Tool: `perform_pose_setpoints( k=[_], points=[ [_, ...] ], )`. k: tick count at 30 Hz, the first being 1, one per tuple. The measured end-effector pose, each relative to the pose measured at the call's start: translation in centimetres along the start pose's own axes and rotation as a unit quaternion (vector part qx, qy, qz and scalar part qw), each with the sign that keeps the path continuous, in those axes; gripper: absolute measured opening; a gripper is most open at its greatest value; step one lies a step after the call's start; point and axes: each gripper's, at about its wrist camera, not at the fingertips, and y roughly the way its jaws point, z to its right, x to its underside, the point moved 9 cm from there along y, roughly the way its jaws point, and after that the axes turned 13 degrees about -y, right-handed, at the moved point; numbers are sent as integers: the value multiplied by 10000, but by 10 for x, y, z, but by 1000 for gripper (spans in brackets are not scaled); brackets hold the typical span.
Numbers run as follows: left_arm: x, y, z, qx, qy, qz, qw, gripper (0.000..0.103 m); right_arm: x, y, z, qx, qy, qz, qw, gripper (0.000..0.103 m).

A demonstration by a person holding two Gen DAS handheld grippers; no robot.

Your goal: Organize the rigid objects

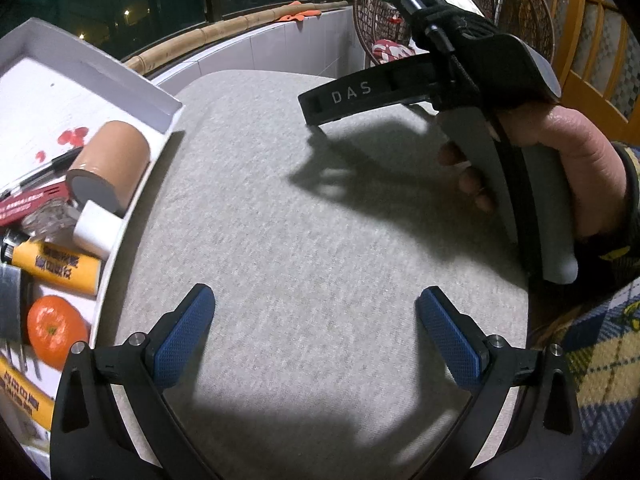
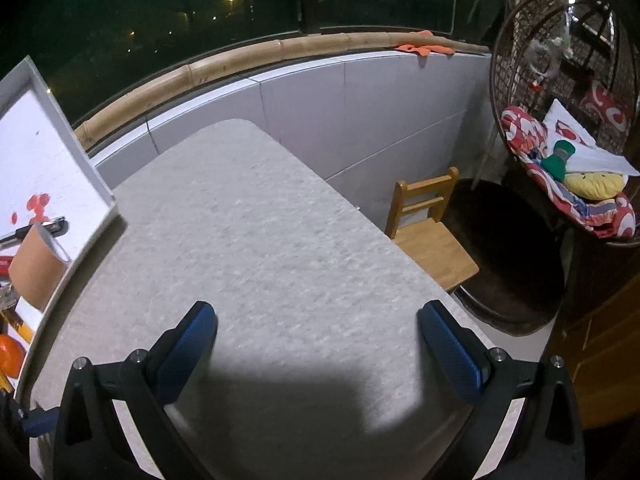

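Note:
A white box (image 1: pixel 132 76) at the table's left holds a tan tape roll (image 1: pixel 114 160), a white block (image 1: pixel 96 229), a yellow lighter (image 1: pixel 56 266), an orange (image 1: pixel 54 330), a pen (image 1: pixel 44 170) and a red packet (image 1: pixel 28 204). My left gripper (image 1: pixel 316 320) is open and empty over the grey table (image 1: pixel 304 220). My right gripper (image 2: pixel 318 340) is open and empty above the table (image 2: pixel 260 220); it also shows in the left wrist view (image 1: pixel 312 118), held in a hand at upper right. The box (image 2: pixel 90 168), tape roll (image 2: pixel 38 268) and orange (image 2: pixel 10 354) show at the right wrist view's left edge.
A low tiled wall (image 2: pixel 360 108) with a bamboo rail (image 2: pixel 240 60) runs behind the table. A small wooden chair (image 2: pixel 432 232) stands off the table's right edge, with a wicker hanging chair (image 2: pixel 568 120) full of cushions beyond it.

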Motion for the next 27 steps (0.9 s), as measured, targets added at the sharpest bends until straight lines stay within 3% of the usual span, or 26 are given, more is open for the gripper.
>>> perform_pose_setpoints(
  k=[6,12,27],
  points=[
    [1,0,1,-2,1,3,10000,103,-7,-5,7,431,-363,550,9969,103],
    [1,-1,1,-2,1,3,10000,103,0,-4,8,317,-330,289,9985,103],
    [1,-1,1,-3,2,6,10000,103,2,-4,7,249,-287,227,9990,103]
  ],
)
